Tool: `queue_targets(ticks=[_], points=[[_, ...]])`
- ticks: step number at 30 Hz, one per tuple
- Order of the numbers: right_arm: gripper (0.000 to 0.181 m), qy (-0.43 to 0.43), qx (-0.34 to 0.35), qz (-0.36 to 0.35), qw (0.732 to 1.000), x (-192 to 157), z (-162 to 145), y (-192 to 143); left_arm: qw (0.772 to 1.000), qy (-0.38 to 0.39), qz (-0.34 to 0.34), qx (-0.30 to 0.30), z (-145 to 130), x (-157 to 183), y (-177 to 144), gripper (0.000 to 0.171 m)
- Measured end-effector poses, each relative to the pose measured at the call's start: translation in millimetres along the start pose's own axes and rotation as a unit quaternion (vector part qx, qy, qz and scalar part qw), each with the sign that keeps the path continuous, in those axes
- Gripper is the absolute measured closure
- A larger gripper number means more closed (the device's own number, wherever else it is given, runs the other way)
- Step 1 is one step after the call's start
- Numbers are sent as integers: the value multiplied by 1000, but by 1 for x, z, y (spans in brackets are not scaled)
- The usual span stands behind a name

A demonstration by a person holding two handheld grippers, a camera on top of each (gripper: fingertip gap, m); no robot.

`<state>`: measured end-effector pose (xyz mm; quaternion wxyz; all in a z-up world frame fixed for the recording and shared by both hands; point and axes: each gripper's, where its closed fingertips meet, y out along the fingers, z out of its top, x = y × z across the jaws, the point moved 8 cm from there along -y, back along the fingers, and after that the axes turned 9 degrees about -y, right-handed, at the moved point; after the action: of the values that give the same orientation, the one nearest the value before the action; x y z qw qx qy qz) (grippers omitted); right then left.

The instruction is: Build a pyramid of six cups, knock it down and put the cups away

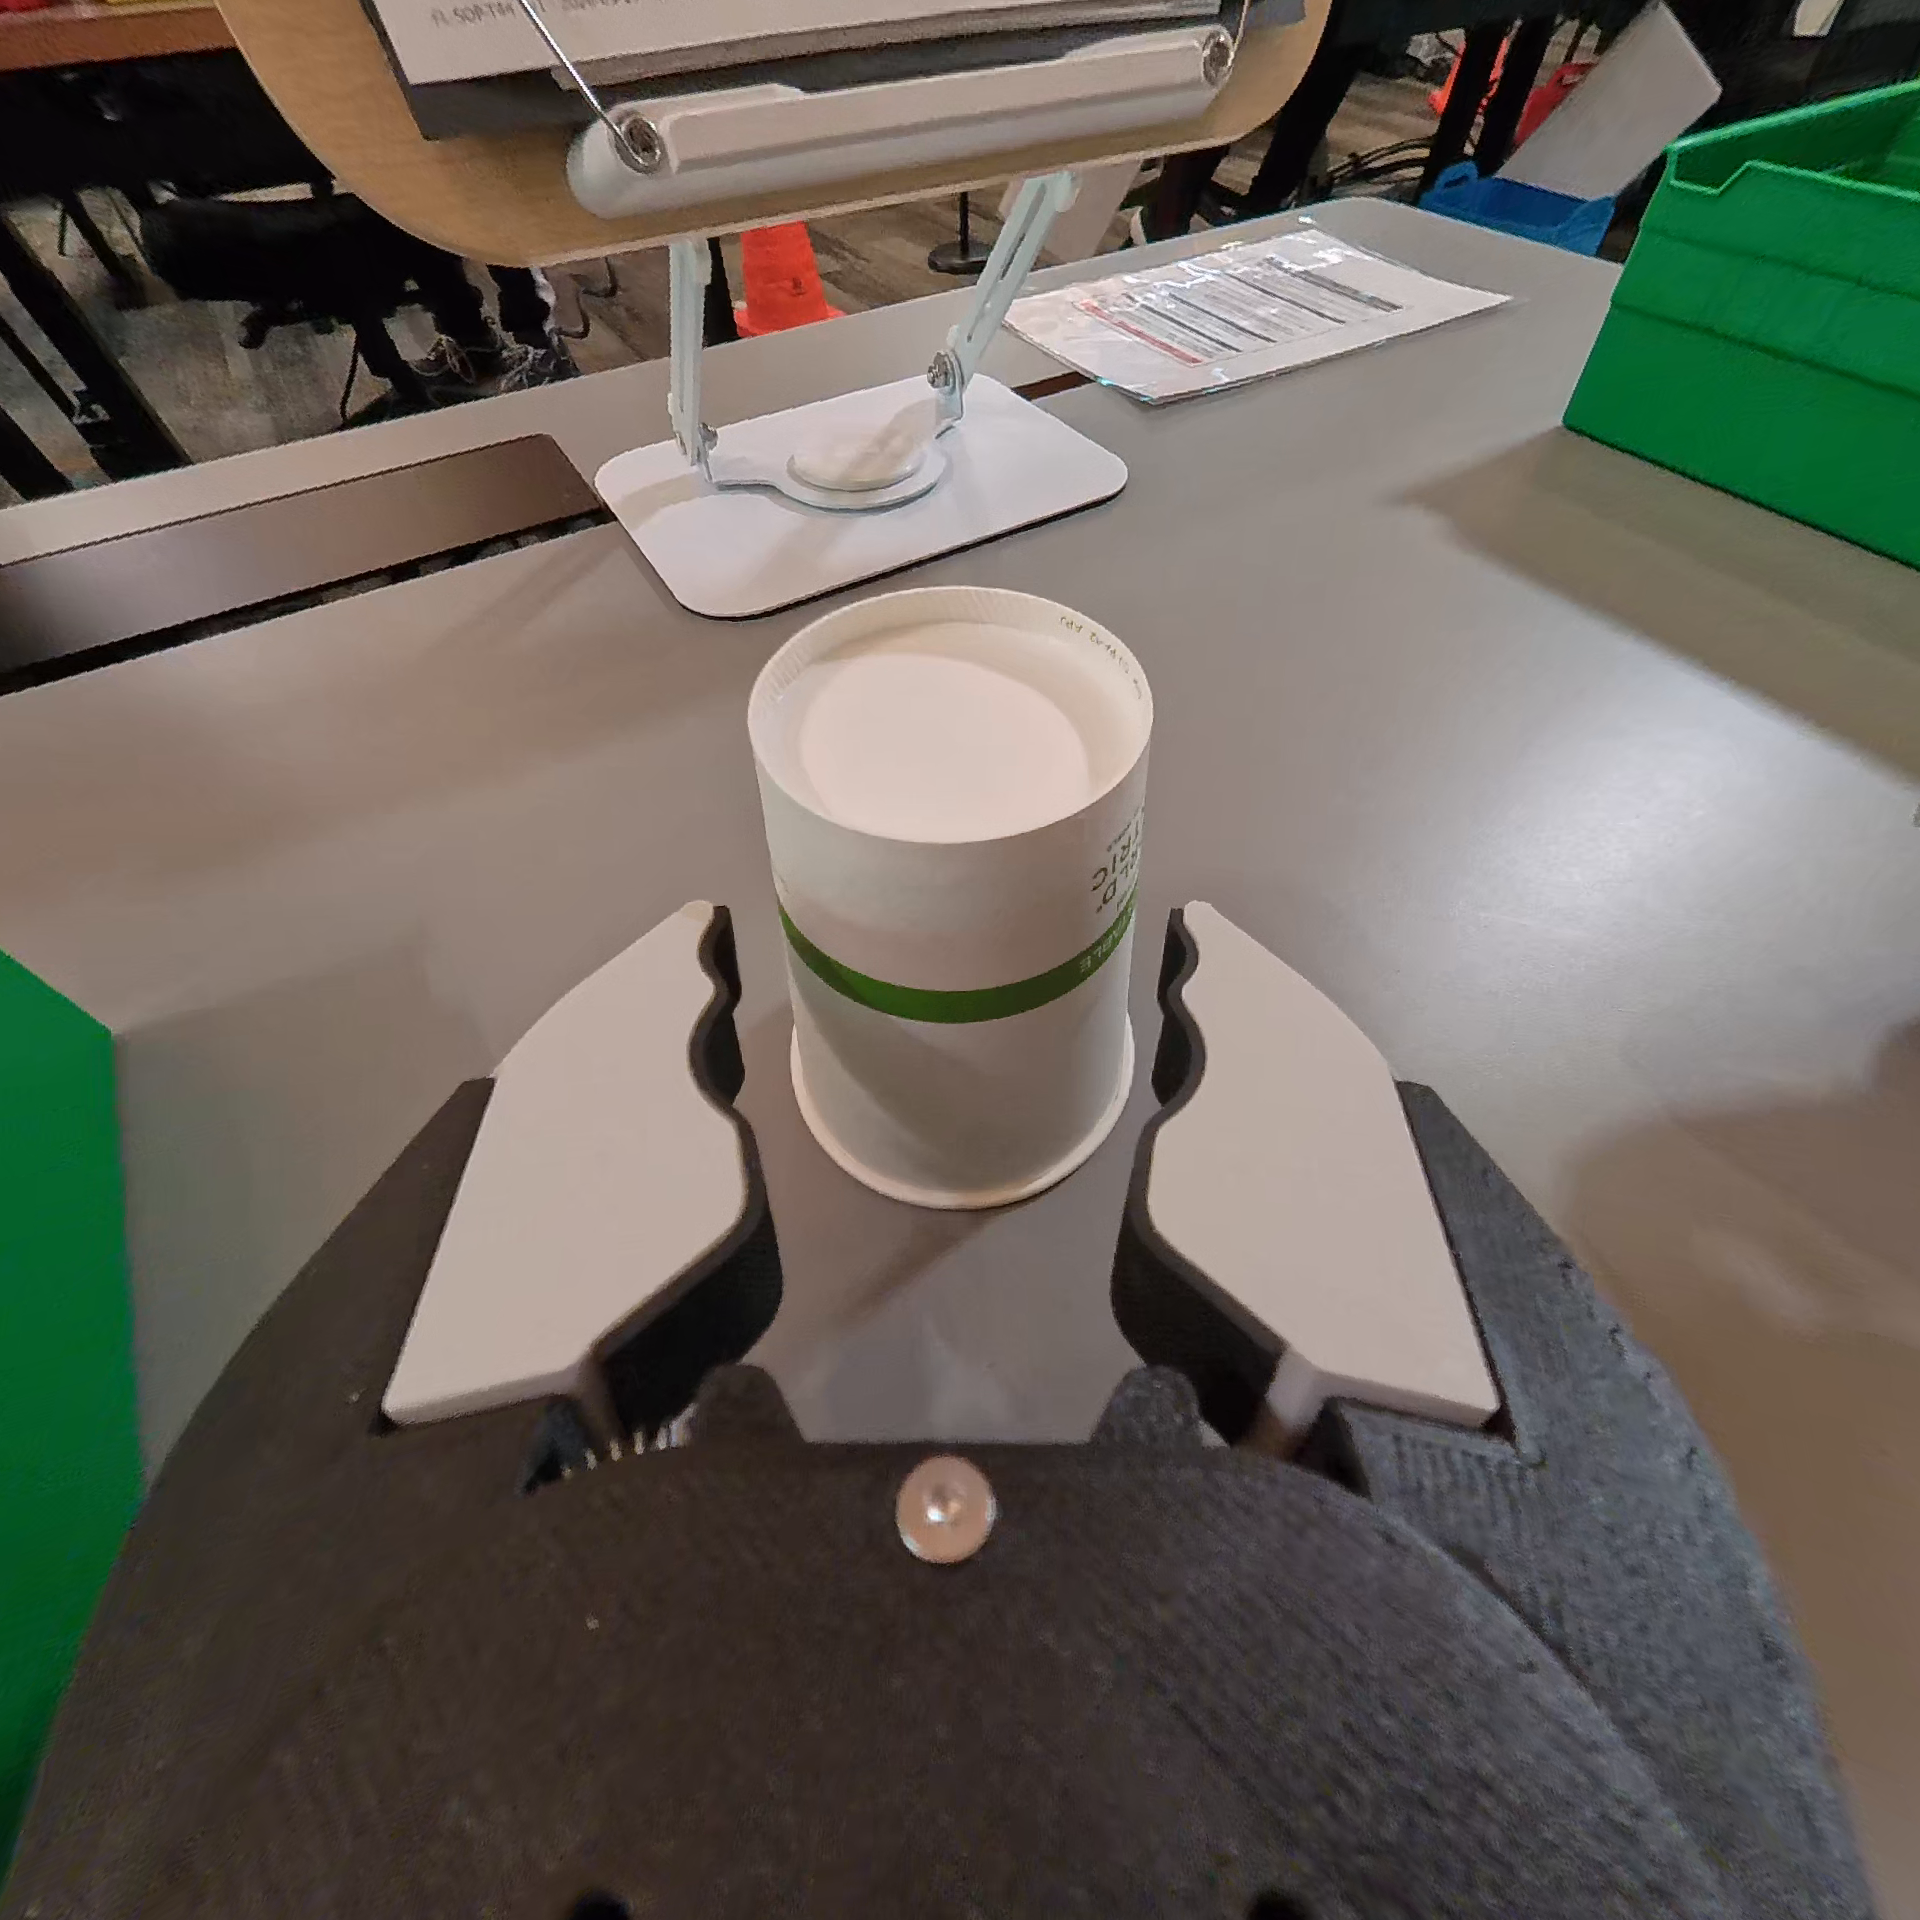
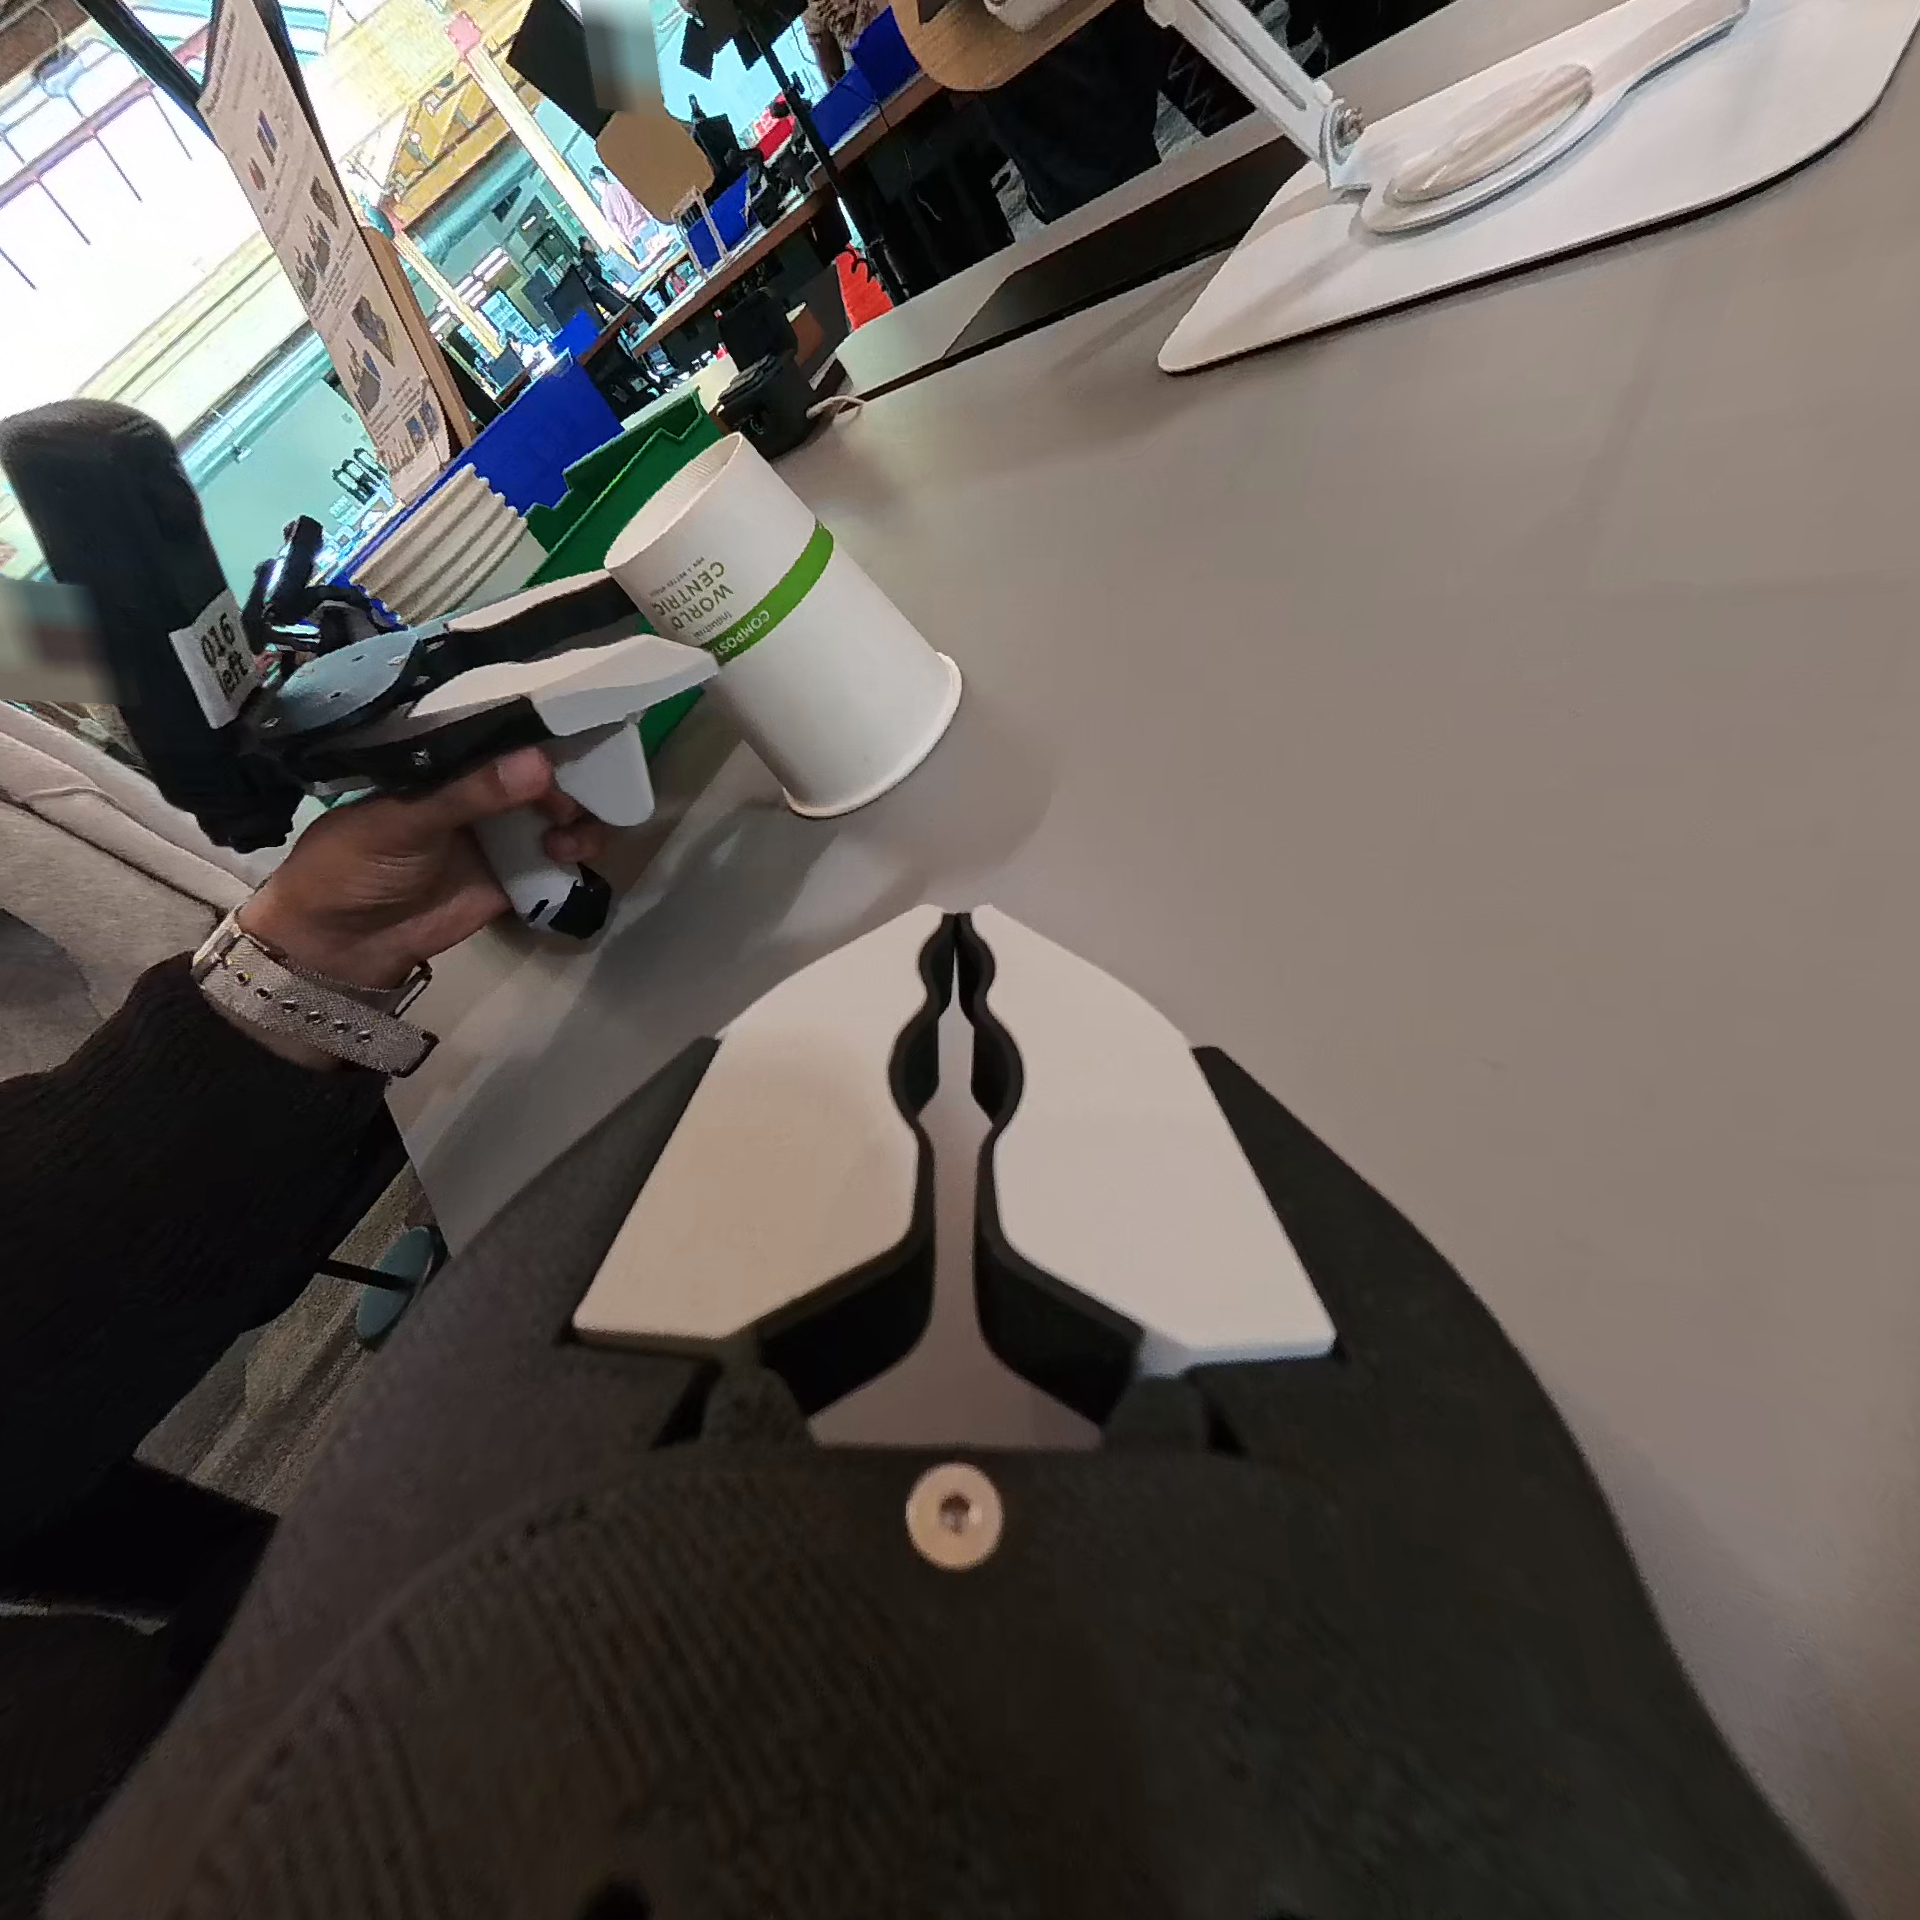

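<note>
Fingers [image 1: 613,1132] wide around inverted cup [image 1: 951,904]

You have one paper cup [image 1: 951,894] in front of you, white with one green band, standing upside down on the one grey table [image 1: 1455,790]. You hold two grippers: the left gripper [image 1: 948,935] and the right gripper [image 2: 961,930], each with two fingers. You can count one white stand base [image 1: 862,509] with two struts rising from it, and one laminated sheet [image 1: 1252,307]. Two green bins show in the left wrist view, one at the right edge [image 1: 1766,312] and one at the left edge [image 1: 52,1247]. One stack of ridged white cups [image 2: 447,545] shows in the right wrist view, and one watch [image 2: 312,1003] on your left wrist
</note>
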<state>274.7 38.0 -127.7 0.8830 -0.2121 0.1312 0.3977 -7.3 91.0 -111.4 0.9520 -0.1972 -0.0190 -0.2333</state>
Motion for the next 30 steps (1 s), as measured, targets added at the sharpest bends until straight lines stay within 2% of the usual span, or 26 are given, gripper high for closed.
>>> queue_targets(ticks=[5, 11, 13, 17, 19, 21, 23, 24, 26, 27, 30], points=[[181, 1, -2, 12, 1000, -3, 2, 6, 1000, 0, 0, 12, 3, 0, -12, 91], [181, -4, -11, 33, 999, -10, 3, 20, 998, -6, -16, 59, 15, 1, -43, 90], [181, -7, -15, 40, 999, -13, 3, 26, 996, -7, -25, 83, 22, 0, -57, 93], [181, -9, -22, 54, 998, -19, 3, 34, 986, -31, -29, 159, 48, -9, -97, 112], [181, -9, -22, 57, 998, -21, 3, 36, 986, -20, -14, 163, 62, -19, -120, 112], [181, -2, -17, 60, 998, -22, 4, 35, 988, 31, 42, 143, 74, -37, -145, 109], [181, 8, -11, 64, 998, -22, 6, 34, 980, 99, 122, 126, 82, -60, -169, 121], [181, 12, -8, 65, 998, -22, 7, 34, 974, 139, 139, 112, 84, -70, -178, 130], [181, 24, -1, 66, 997, -20, 10, 34, 967, 199, 150, 51, 82, -94, -184, 149], [181, 32, 2, 68, 997, -19, 10, 34, 968, 207, 140, 4, 79, -107, -183, 153], [181, 64, 12, 77, 995, -16, 11, 34, 969, 189, 109, -113, 67, -141, -175, 150]])
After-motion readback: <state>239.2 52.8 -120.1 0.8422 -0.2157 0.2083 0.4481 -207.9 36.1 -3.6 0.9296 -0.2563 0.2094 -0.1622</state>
